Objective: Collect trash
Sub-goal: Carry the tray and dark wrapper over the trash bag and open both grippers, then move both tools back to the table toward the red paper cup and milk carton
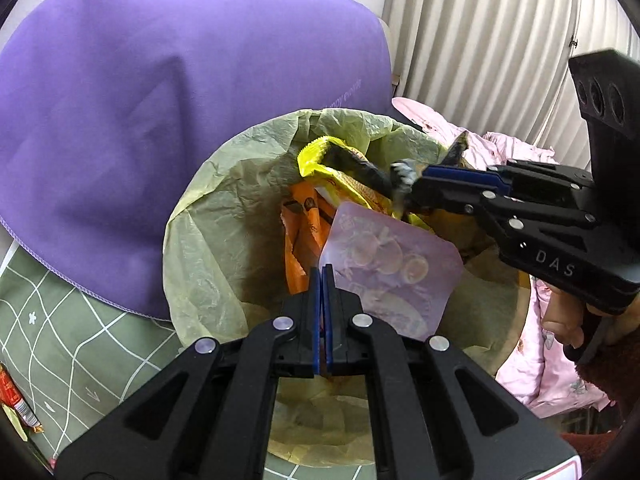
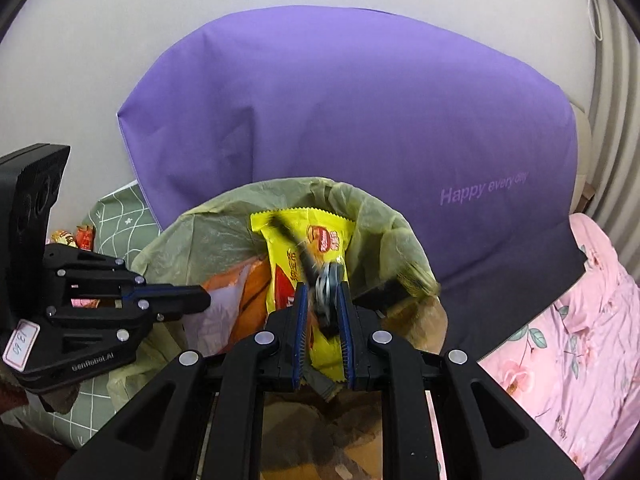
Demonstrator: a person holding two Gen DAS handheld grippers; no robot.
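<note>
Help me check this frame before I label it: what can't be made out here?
- Dark object in the right gripper: motion-blurred in both views, so what it is cannot be told.
- Bottom of the lined bin: hidden by wrappers and the left gripper.
- Pale purple packet: print washed out, unreadable.
- Red wrapper: cut off by the left wrist view's edge.

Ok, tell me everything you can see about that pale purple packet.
The pale purple packet is a flat, glossy plastic wrapper printed with round snack pictures. The shut left gripper pinches its corner, holding it tilted over the bin's yellow-green liner, above orange and yellow wrappers. It looks empty and slightly curled.
</note>
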